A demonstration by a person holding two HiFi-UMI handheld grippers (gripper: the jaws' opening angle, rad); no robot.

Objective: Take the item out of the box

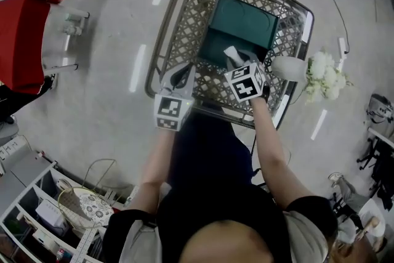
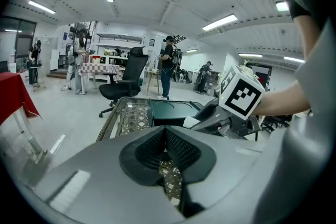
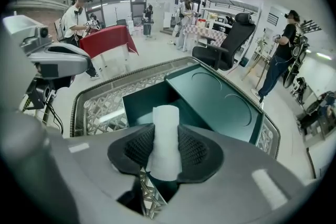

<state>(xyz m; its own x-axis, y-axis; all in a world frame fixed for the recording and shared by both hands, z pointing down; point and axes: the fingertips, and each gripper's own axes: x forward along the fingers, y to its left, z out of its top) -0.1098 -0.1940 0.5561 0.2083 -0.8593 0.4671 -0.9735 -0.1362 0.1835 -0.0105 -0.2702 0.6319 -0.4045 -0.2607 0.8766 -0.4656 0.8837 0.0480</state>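
The left hand-held gripper hovers over the near left part of the lattice table. Its jaws are together and there is nothing between them. To its right and a little farther, the right hand-held gripper is clamped on a white roll. The roll stands upright between the pads, over the near side of the open dark green box.
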